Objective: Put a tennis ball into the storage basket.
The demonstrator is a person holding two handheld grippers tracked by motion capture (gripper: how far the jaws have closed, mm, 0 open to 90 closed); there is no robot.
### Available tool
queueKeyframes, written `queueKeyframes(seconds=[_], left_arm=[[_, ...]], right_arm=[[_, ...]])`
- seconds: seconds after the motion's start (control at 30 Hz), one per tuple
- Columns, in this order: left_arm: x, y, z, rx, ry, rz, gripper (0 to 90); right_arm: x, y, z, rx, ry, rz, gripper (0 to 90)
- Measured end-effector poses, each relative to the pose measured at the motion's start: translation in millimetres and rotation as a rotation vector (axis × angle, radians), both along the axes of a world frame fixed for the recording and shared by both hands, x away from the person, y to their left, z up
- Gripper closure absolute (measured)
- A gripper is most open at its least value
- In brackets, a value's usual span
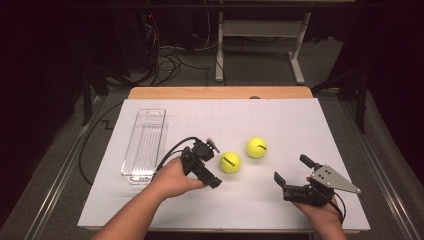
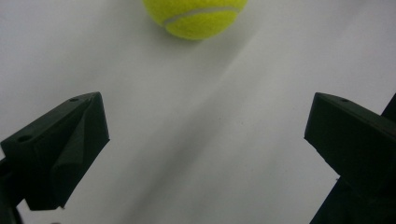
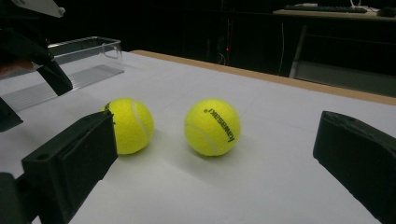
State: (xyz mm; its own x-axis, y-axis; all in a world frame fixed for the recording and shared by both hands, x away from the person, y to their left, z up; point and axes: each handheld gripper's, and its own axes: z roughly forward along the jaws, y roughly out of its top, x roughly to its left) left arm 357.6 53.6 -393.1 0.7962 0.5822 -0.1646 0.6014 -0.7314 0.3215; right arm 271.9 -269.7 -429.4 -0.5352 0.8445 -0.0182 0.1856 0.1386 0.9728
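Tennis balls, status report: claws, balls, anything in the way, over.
Left claw open, beside near tennis ball, not touching. Right claw open, empty. Far tennis ball loose on the white sheet. Clear bin at left, nothing between.

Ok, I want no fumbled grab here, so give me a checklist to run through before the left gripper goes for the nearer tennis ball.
1. Left gripper jaws open: ok.
2. Nearer tennis ball free, apart from the other tennis ball: ok.
3. Ball centred between the jaws: not ok, in the left gripper view it sits left of centre.
4. Right gripper clear of the path: ok, open and off to the side.
5. Clear tray ready to receive: ok, nothing in it.
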Motion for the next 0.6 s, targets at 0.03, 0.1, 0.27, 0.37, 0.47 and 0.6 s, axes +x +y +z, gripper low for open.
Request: queueKeyframes(seconds=[0.03,0.1,0.27,0.37,0.47,0.6], left_arm=[[0.6,-1.3,0.7,0.002,-0.001,-0.004,0.7],[1.9,-3.5,1.6,0.005,0.001,-0.006,0.7],[5.8,-8.8,1.3,-0.004,-0.006,-0.002,0.7],[7.3,-11.9,-0.6,0.000,-0.006,-0.003,0.7],[8.9,-14.4,-3.3,0.002,0.000,-0.007,0.7],[11.7,-18.2,-4.1,-0.001,-0.007,-0.015,0.7]], right_arm=[[0.0,-0.2,0.1,0.000,-0.001,0.000,0.1],[0.1,-0.1,0.1,0.000,0.001,0.000,0.2],[0.3,-0.1,-0.2,-0.002,0.001,0.001,0.1],[0.0,0.0,-0.1,-0.001,0.000,0.002,0.1],[0.4,-0.3,-0.3,-0.001,0.002,0.001,0.1],[0.6,0.1,-0.5,-0.001,0.002,0.003,0.1]])
